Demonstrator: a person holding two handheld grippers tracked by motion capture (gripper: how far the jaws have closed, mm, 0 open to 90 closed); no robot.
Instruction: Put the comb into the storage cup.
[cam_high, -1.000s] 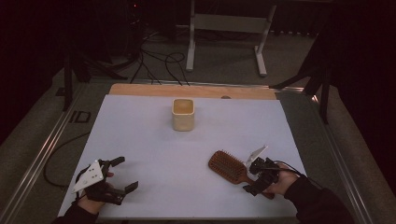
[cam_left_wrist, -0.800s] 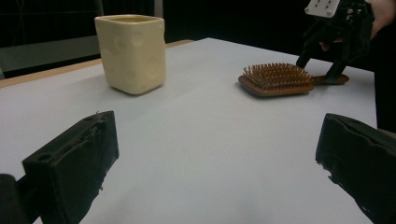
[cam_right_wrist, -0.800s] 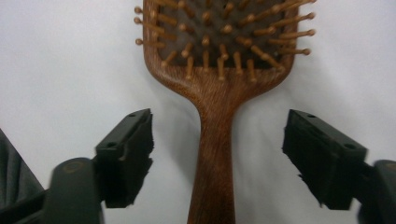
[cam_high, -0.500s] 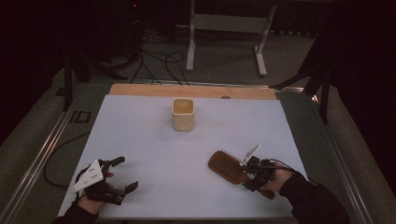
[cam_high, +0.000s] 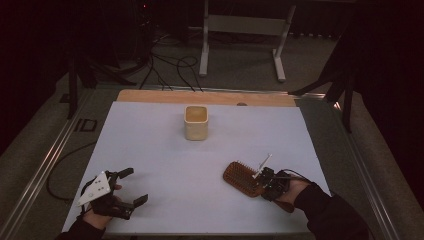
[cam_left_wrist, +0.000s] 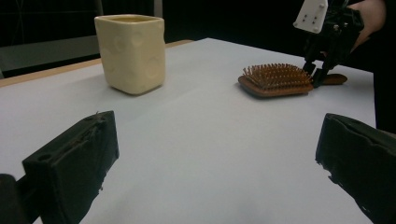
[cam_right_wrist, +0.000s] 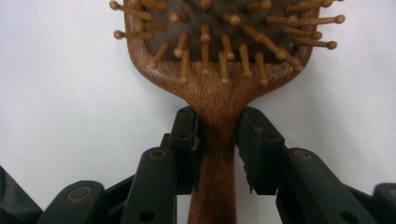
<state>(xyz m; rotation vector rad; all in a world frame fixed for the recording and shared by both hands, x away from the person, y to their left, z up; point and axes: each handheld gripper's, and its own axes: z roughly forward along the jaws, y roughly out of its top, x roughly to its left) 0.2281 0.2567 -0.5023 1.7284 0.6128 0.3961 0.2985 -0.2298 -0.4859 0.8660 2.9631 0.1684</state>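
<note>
Wooden brush (cam_high: 242, 177) flat on white table (cam_high: 165, 150), bristles up, at near right; handle under right hand (cam_high: 292, 192). Right claw (cam_right_wrist: 217, 140) low over table, astride handle just below brush head. Jaws just closing; left pad against handle, right pad at its edge, contact there hard to confirm. Handle end hidden by hand. Left hand (cam_high: 97, 212) resting at near left corner, left claw (cam_high: 131, 186) wide apart, holding nothing, aimed across table. Cream cup (cam_high: 196, 122) upright, well apart, toward far edge.
</note>
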